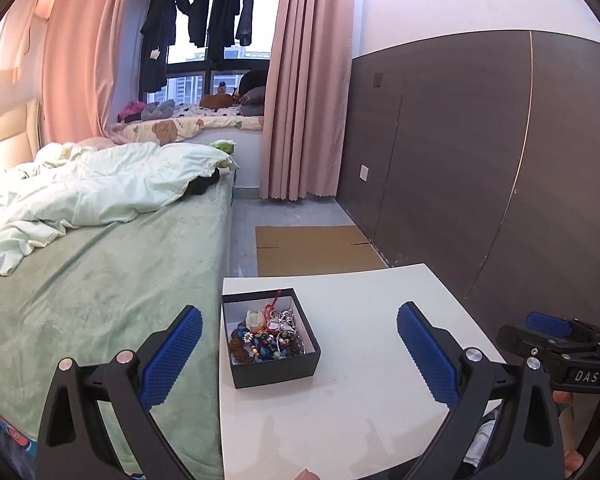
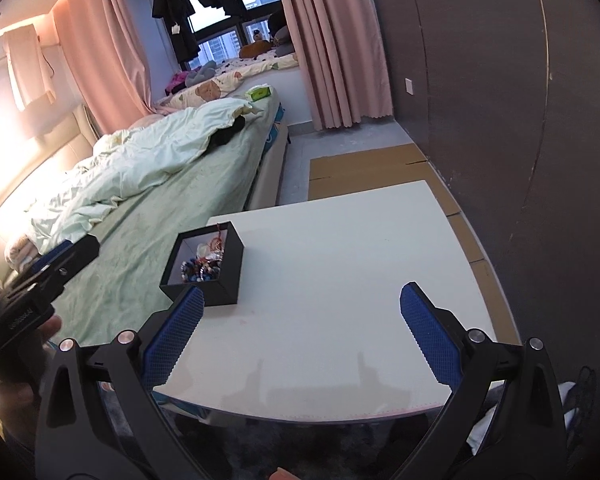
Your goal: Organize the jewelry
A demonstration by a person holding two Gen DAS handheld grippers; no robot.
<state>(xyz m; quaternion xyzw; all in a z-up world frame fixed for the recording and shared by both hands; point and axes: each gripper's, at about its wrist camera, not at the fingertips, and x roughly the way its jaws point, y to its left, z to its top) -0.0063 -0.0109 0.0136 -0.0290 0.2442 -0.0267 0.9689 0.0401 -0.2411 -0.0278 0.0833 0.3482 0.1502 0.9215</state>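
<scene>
We see both the left gripper point(image 1: 300, 344) and the right gripper point(image 2: 302, 320) with fingers wide apart, holding nothing. The jewelry point(image 1: 266, 336) in the black box point(image 1: 276, 368) on the white surface point(image 1: 360, 320) looks light, tangled and slippery. We judge it better to pinch one bead strand than the whole heap.

Bed point(image 1: 100, 288) with green sheet and rumpled pale duvet point(image 1: 92, 188); pink curtains point(image 1: 300, 80) framing a window hung with dark clothes point(image 1: 204, 16); flattened cardboard point(image 1: 316, 248) on the floor; dark wall panelling point(image 1: 480, 152); white table point(image 1: 360, 380).
</scene>
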